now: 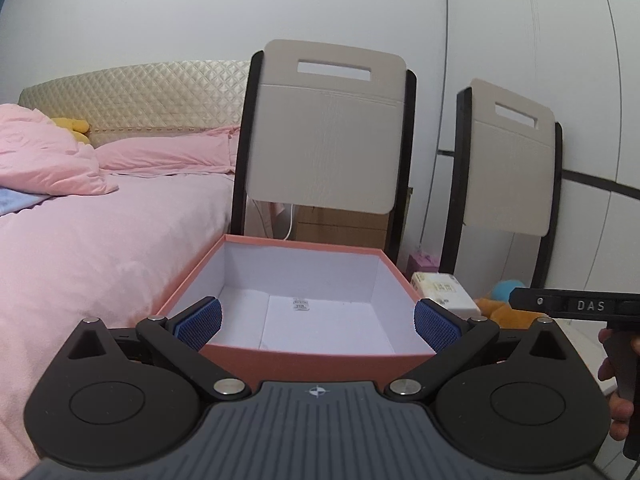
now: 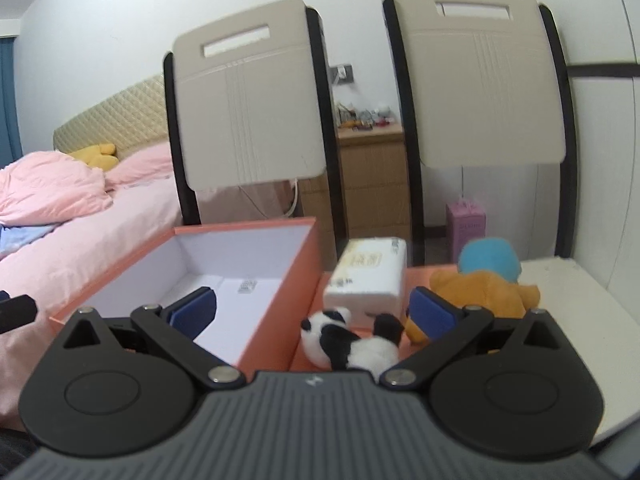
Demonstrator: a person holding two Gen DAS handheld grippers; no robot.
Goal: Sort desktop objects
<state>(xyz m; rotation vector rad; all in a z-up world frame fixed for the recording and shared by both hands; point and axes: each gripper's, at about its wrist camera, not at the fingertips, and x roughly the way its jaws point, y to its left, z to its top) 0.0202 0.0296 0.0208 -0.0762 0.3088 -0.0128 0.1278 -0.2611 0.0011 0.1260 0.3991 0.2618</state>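
An open orange box (image 1: 320, 362) with a white inside stands on the table; it holds only a small label. My left gripper (image 1: 318, 322) is open and empty, its blue pads level with the box's near wall on either side. In the right wrist view the same box (image 2: 276, 316) is at the left. A black and white panda toy (image 2: 352, 344), a white tissue pack (image 2: 370, 276) and an orange plush with a blue cap (image 2: 484, 284) lie on an orange lid (image 2: 416, 276) to its right. My right gripper (image 2: 314, 314) is open and empty just above the panda.
Two beige chairs (image 1: 324, 136) (image 2: 488, 80) stand behind the table. A bed with pink bedding (image 1: 80, 232) is at the left. A wooden nightstand (image 2: 372, 176) and a purple carton (image 2: 466, 226) are behind. The white table edge (image 2: 580, 320) runs at the right.
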